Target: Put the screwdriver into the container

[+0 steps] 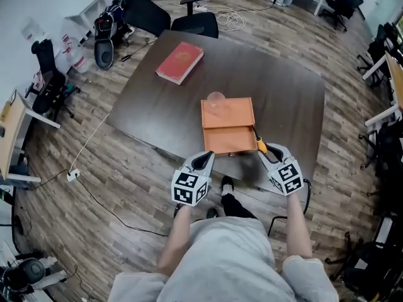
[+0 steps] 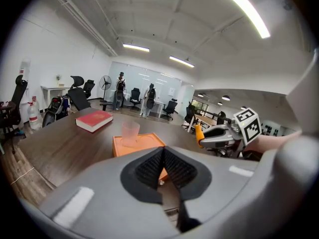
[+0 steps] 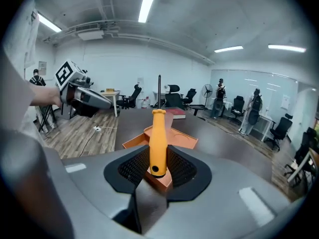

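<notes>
just right of centre in the head view, the screwdriver (image 1: 260, 145) is clamped in the right gripper (image 1: 265, 152) beside the orange container (image 1: 228, 138); the left gripper (image 1: 203, 160) is pinched closed, empty.

Wood-plank floor (image 1: 126, 187) surrounds a dark table (image 1: 283, 99) in the head view. A black chair (image 1: 196, 19) stands at the table's 12 o'clock edge, with more chairs (image 1: 343, 5) at 1 o'clock, a white desk (image 1: 94, 2) at 11 and a cable (image 1: 94, 136) at 9. In the right gripper view, strip lights (image 3: 149, 1) cross a white ceiling (image 3: 199, 24), and a glass wall (image 3: 259, 96) stands at 3 o'clock.
</notes>
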Tool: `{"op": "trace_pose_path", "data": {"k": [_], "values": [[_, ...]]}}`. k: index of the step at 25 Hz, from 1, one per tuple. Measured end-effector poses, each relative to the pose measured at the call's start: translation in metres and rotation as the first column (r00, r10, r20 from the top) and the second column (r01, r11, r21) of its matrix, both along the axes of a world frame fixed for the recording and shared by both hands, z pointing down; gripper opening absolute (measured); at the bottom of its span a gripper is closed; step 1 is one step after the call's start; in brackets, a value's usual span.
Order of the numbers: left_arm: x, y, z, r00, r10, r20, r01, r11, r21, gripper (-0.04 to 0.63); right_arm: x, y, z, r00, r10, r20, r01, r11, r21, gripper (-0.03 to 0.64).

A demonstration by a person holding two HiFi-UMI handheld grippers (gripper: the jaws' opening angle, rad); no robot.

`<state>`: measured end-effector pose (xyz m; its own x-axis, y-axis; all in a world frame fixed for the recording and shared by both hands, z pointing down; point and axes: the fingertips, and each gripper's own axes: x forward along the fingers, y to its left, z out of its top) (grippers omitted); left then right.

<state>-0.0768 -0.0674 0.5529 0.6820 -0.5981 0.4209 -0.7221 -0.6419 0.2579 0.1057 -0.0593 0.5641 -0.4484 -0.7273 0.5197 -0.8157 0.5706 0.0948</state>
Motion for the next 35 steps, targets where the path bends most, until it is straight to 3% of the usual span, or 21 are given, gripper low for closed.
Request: {"op": "trace_pose_path", "data": {"k": [5,13,23,29,35], "values": [[0.011,-0.029,-0.001,1.000,-0.008,0.005,0.008,1.000,0.009,0.052,-0.004,-0.030,0.010,0.979,-0.155,-0.132,0.150,0.988,-0.043,0.109],[0.002,-0.051,0.005,0.999,-0.047,0.026,0.048,0.999,-0.009,0.052,-0.010,-0.063,0.030,0.919,-0.314,-0.239,0.294,0.949,-0.114,0.109],[0.015,-0.057,0.034,0.995,-0.056,0.084,0.060,0.997,-0.049,0.052,-0.012,-0.080,0.059,0.852,-0.419,-0.312,0.390,0.908,-0.154,0.109],[0.002,-0.060,0.046,0.991,-0.090,0.102,0.097,0.993,-0.065,0.052,-0.032,-0.088,0.077,0.775,-0.503,-0.383,0.463,0.864,-0.197,0.109],[-0.004,-0.069,0.054,0.983,-0.135,0.122,0.145,0.987,-0.076,0.052,-0.037,-0.098,0.090,0.747,-0.531,-0.400,0.496,0.846,-0.195,0.109]]}}
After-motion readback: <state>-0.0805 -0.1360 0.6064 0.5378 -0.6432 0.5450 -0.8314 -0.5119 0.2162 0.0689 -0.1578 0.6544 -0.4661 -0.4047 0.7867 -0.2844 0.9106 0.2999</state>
